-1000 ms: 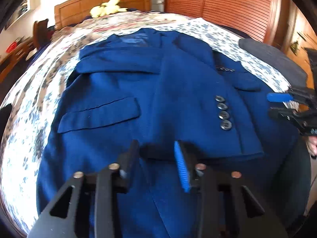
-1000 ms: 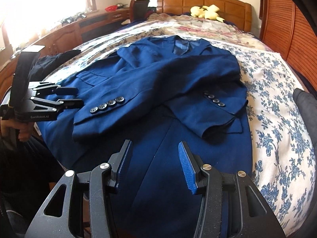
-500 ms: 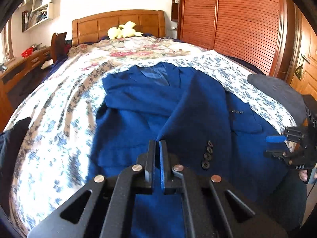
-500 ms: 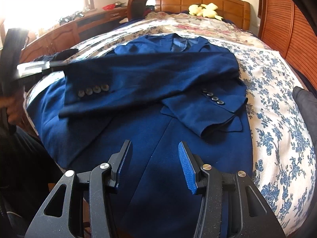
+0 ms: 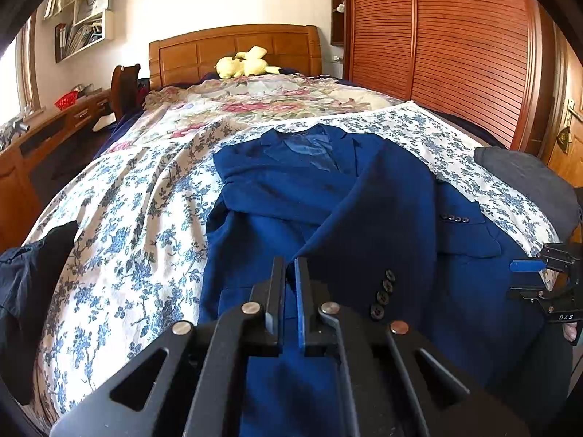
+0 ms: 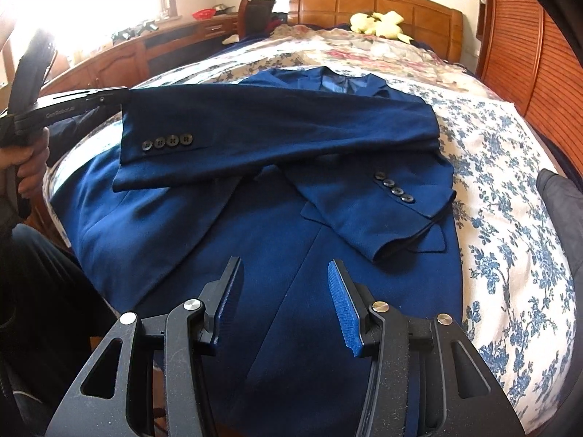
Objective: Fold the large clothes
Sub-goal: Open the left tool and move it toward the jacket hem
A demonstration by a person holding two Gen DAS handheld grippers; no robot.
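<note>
One second ago your left gripper [image 5: 289, 284] was open above the jacket [image 6: 277, 240]; now you are holding its jaws clamped on the cuff of the sleeve [image 6: 255, 127], which you have lifted off the jacket and are stretching level across the chest, toward the bed's [image 6: 510, 167] left edge. Your right gripper [image 6: 284, 291] has not moved and is hanging half open with nothing between its fingers, above the jacket's lower back panel near the foot edge of the bed. You are keeping the jacket spread on the floral cover, collar toward the headboard [image 6: 382, 3], the other sleeve [image 6: 382, 215] lying folded across its right side.
</note>
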